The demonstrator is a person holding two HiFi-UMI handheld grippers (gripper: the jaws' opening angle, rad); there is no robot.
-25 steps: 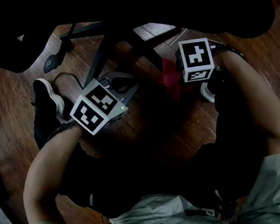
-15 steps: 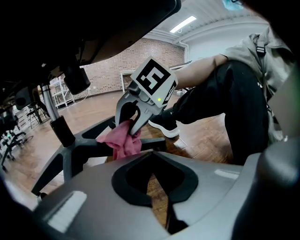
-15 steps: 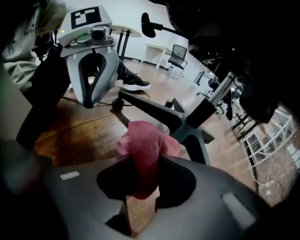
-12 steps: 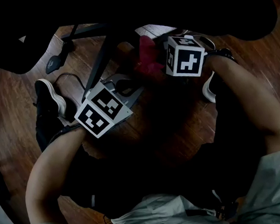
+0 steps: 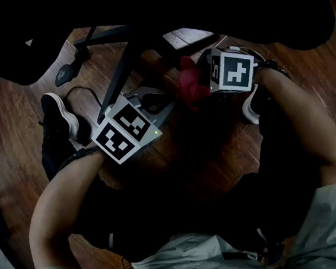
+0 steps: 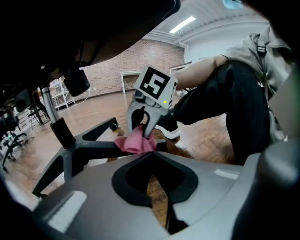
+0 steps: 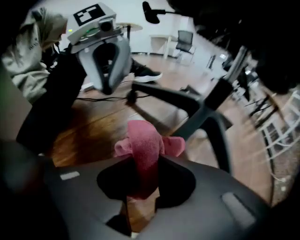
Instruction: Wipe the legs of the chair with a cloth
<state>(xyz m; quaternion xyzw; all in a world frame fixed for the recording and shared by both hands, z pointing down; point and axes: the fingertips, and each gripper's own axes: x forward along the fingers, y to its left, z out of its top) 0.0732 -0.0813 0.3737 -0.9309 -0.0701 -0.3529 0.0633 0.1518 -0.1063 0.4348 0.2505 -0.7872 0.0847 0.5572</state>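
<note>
The office chair's dark legs (image 6: 89, 146) spread from its column (image 6: 58, 131) over the wood floor. My right gripper (image 7: 145, 161) is shut on a pink-red cloth (image 7: 143, 140). Its jaws have just been closing a little further on it. In the left gripper view the cloth (image 6: 136, 142) lies on one leg near its outer end. In the head view the cloth (image 5: 187, 82) shows left of the right gripper (image 5: 198, 92). My left gripper (image 6: 151, 161) is shut with nothing in it. It hovers beside another leg (image 5: 117, 76) in the head view.
The chair's seat darkens the top of the head view. The person's black shoes (image 5: 56, 122) (image 5: 250, 107) stand on either side of the grippers. A thin cable (image 5: 83, 92) runs over the floor near a caster (image 5: 66, 73).
The right gripper carried the cloth up and left along the chair leg, then came back part of the way down and right, tilting as it went. The left gripper stayed put.
</note>
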